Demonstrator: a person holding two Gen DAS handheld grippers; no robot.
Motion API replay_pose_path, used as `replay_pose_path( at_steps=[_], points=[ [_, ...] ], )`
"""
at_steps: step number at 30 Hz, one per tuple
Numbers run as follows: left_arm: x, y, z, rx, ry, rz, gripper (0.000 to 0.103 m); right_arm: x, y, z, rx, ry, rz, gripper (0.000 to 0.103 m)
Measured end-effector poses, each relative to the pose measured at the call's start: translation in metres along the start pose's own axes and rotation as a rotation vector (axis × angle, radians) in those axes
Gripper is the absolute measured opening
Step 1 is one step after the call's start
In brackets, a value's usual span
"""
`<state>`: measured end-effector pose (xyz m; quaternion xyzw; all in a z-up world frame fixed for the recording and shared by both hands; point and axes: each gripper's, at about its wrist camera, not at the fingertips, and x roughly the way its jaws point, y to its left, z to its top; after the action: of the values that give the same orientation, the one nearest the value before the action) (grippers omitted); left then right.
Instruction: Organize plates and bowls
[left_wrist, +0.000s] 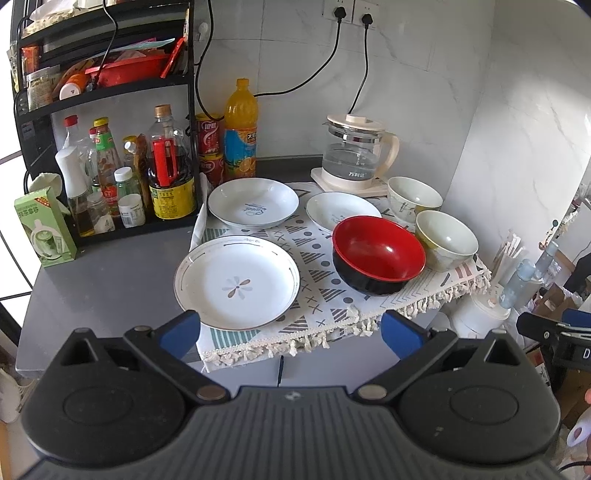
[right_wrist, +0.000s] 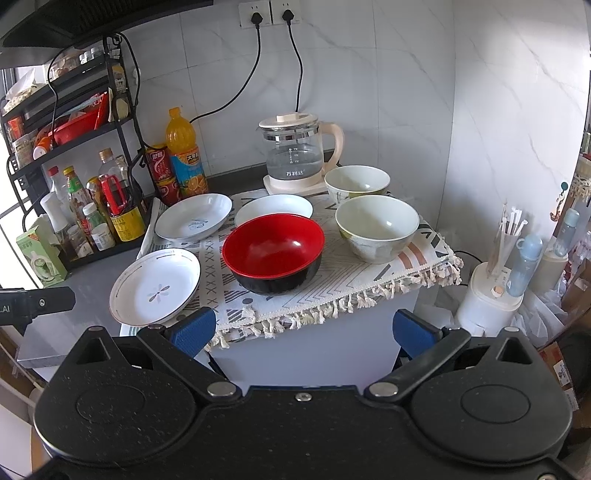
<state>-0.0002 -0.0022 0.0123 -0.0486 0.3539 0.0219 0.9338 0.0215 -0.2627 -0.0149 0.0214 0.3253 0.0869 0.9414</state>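
On a patterned cloth lie three white plates: a flower plate at the front left, a blue-script plate behind it, and a third plate partly hidden by a red and black bowl. Two pale bowls stand at the right, one near and one far. My left gripper is open and empty, short of the cloth's front edge. My right gripper is open and empty in front of the red bowl.
A glass kettle stands at the back on its base. A black rack with bottles fills the left, an orange juice bottle beside it. A green carton sits on the grey counter. A white holder with straws stands lower right.
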Motion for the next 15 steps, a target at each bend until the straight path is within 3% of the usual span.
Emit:
replay_pose_path(
  at_steps=[15],
  points=[
    [0.0068, -0.0055, 0.0022, -0.027, 0.014, -0.002, 0.103, 0.0028, -0.0106, 0.0049, -0.005, 0.010, 0.008, 0.103]
  ],
)
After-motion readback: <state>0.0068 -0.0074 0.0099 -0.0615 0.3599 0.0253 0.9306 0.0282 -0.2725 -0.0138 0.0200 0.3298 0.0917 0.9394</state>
